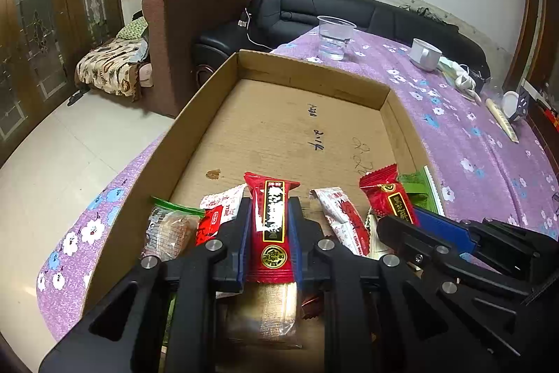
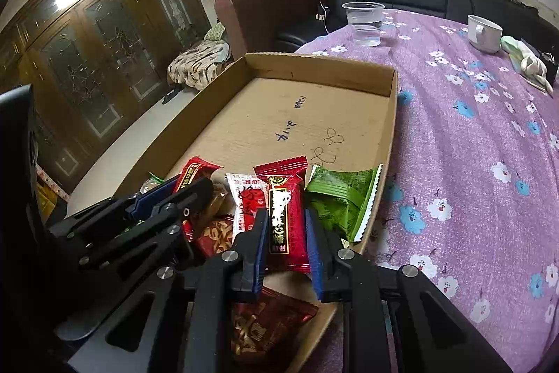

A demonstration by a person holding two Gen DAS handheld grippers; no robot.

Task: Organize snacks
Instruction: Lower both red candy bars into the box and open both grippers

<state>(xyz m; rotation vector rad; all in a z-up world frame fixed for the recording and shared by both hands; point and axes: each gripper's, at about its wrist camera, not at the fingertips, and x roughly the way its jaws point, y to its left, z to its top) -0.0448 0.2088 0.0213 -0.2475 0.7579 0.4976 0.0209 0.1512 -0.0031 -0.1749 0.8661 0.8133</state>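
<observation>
My left gripper (image 1: 269,222) and right gripper (image 2: 284,233) each clamp one red snack at the box's (image 1: 195,114) near edge, beside two white packets and one green packet (image 2: 340,198).

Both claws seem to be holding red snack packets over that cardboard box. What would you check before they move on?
1. Left claw shut on its red packet: ok.
2. Right claw shut on its red packet: ok.
3. The two claws apart from each other: ok, but close.
4. Bare floor in the cardboard tray ahead: ok.
5. Cup of water outside the tray: ok.
6. Packets lifted free of the pile: cannot tell.
</observation>
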